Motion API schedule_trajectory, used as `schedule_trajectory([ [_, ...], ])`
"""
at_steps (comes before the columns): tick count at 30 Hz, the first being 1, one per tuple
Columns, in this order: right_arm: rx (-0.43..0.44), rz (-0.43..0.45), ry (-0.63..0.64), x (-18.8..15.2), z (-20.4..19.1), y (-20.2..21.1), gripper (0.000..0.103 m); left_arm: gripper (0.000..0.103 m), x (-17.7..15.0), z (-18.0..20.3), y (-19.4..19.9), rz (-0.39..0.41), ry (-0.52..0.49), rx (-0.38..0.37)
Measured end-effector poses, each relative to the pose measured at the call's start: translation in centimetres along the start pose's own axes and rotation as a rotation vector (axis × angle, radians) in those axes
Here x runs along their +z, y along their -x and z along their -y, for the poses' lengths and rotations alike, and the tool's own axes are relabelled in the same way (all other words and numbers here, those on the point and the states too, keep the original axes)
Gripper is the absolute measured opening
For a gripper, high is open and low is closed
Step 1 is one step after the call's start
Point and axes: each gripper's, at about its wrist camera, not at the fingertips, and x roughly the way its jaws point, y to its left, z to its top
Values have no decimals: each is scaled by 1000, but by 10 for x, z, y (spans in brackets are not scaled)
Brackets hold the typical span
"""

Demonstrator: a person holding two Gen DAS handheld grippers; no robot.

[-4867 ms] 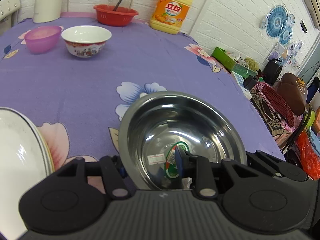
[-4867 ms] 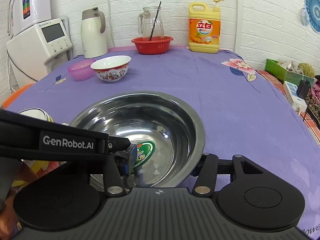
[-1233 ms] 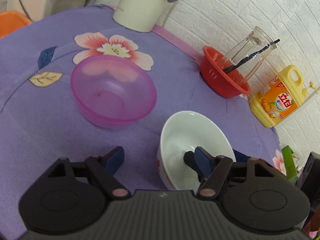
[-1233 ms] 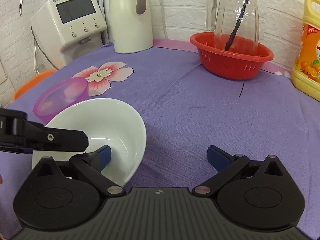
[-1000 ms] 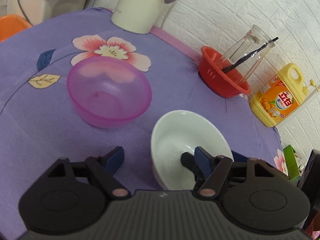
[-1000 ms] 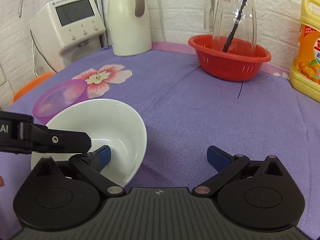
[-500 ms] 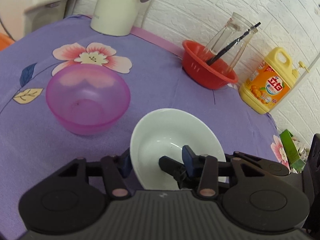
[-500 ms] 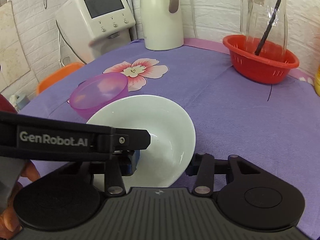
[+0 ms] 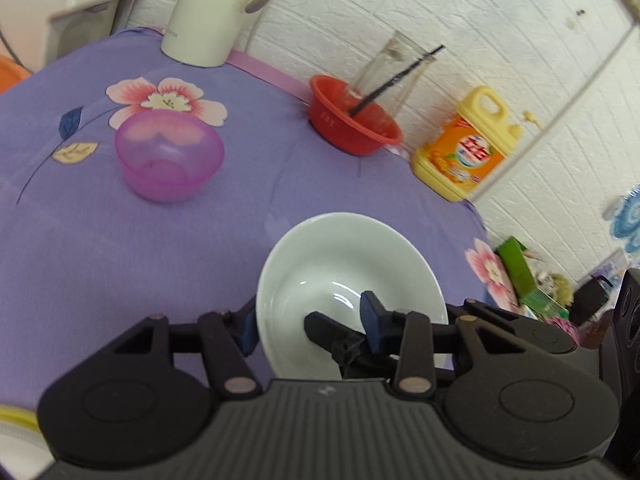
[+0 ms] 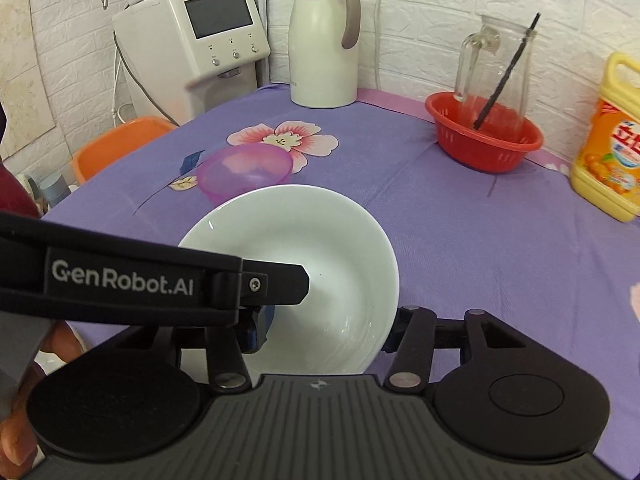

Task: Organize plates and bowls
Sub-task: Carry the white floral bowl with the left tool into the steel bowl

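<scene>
We hold one white bowl [image 9: 352, 264] with both grippers at once, low in each wrist view, at about six o'clock. Our left gripper [image 9: 310, 326] has its fingers [image 9: 370, 316] pinching the bowl's near left wall, one blue pad outside the rim and the other inside the basin. Our right gripper [image 10: 326, 332] pinches the bowl [image 10: 304, 248] on its right side, one finger inside by the left gripper's black bar and the other outside the rim at four o'clock. In the left view the right gripper's dark fingertip reaches into the bowl beside our own inner pad. We cannot tell whether the bowl rests on the worktop [image 9: 100, 240] or hangs just above it. A pink bowl [image 9: 168, 160] sits well apart at ten o'clock in the left view; in the right view it [image 10: 248, 168] lies just behind the white bowl's far rim, at eleven o'clock. A red basket [image 10: 484, 140] with a glass jug [image 10: 496, 64] standing in it is at two o'clock near the wall, and a yellow bottle [image 10: 612, 144] stands at three o'clock. A white kettle [image 10: 324, 40] is at twelve o'clock, with a white dispenser [image 10: 196, 44] to its left beyond the worktop's edge.
</scene>
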Motion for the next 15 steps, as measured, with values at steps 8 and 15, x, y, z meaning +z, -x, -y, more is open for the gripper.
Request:
schedule_trajectory([
  [8, -130, -14, 1, -53, -45, 78, 102, 39, -71, 26, 52, -71, -29, -133],
  [15, -206, -40, -42, -108, -64, 116, 103, 39, -125, 36, 66, -157, -60, -178],
])
